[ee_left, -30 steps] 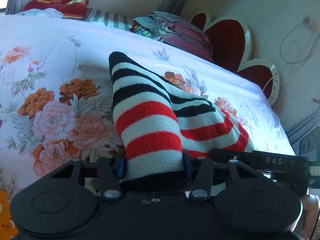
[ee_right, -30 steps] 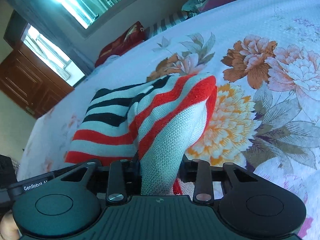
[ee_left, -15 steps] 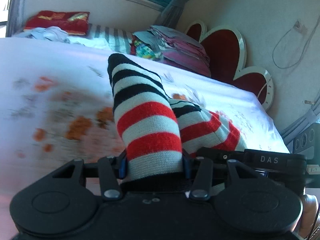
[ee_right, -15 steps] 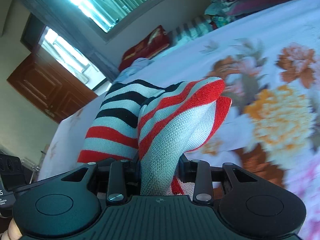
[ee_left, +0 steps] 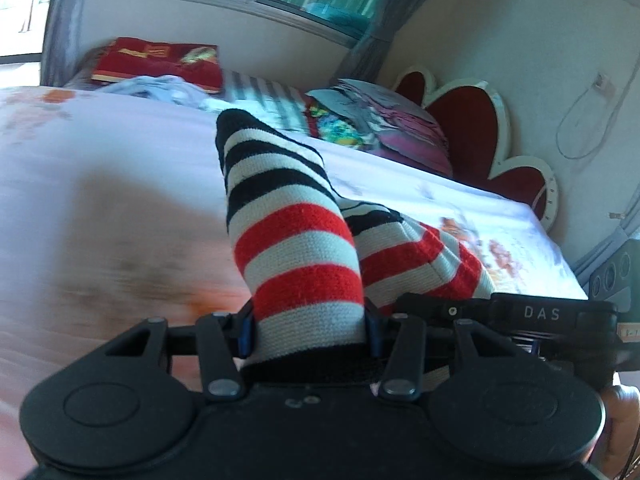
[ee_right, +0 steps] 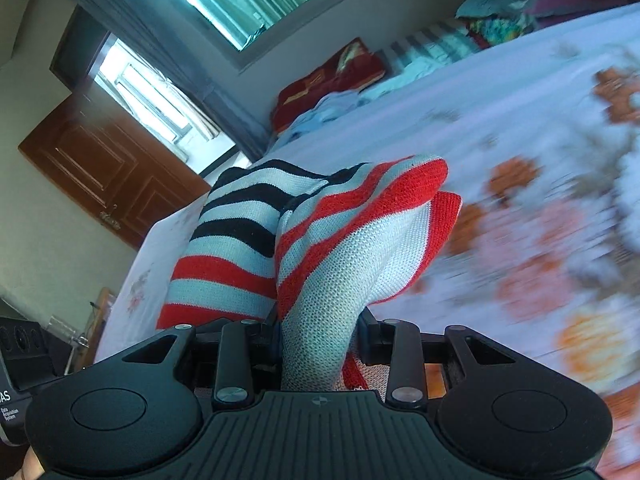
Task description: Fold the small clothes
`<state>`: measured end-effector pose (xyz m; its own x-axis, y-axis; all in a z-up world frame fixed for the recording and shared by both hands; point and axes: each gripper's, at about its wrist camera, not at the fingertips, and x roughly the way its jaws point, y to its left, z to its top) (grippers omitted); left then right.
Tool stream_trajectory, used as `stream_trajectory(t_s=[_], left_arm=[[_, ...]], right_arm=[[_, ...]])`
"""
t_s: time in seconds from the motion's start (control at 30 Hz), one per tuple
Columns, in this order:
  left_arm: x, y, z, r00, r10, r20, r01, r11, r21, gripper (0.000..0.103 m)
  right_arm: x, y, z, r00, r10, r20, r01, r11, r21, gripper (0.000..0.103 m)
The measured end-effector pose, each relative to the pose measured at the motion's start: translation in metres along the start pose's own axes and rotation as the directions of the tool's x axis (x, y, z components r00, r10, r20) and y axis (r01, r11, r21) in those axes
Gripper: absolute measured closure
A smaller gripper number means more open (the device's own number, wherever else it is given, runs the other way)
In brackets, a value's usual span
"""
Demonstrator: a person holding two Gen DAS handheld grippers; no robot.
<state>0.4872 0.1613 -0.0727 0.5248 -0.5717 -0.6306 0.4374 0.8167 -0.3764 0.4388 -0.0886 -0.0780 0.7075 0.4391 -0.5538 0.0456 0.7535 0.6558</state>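
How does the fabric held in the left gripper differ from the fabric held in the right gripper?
The left gripper clamps a black hem edge of the striped knit garment, with flat red and pale bands above it. The right gripper clamps a bunched pale band of the same garment, folded over with a red edge showing. Both grippers are shut on this one garment, held above the floral bedsheet.

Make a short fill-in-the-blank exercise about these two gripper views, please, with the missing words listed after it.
1. Both grippers are shut on the same striped ____.
2. Its stripes are black, white and ____.
3. The left gripper and the right gripper hold it above a bedsheet printed with ____.
4. Behind the bed, the red headboard is shaped like ____.

Missing words: garment; red; flowers; hearts
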Motion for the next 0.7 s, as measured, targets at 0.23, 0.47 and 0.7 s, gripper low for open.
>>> stream_trajectory(t_s=[0.23,0.47,0.7], left_arm=[[-0.019,0.083,0.014,0.999,0.050,-0.001,-0.050,0.998,-0.024,0.056],[-0.004,0.144,0.012,0.996,0.089,0.000,-0.088,0.993,-0.074,0.054],[0.003,0.162,-0.004,0.995,0.099,0.020,-0.097,0.991,-0.093,0.043]], right_arm=[[0.086,0.055,-0.012,0.999,0.016,-0.042,-0.017,1.000,-0.021,0.068],[0.149,0.063,-0.007,0.996,-0.014,-0.087,0.006,0.996,-0.086,0.068],[0.149,0.032,-0.001,0.994,-0.018,-0.108,0.012,0.998,-0.060,0.057]])
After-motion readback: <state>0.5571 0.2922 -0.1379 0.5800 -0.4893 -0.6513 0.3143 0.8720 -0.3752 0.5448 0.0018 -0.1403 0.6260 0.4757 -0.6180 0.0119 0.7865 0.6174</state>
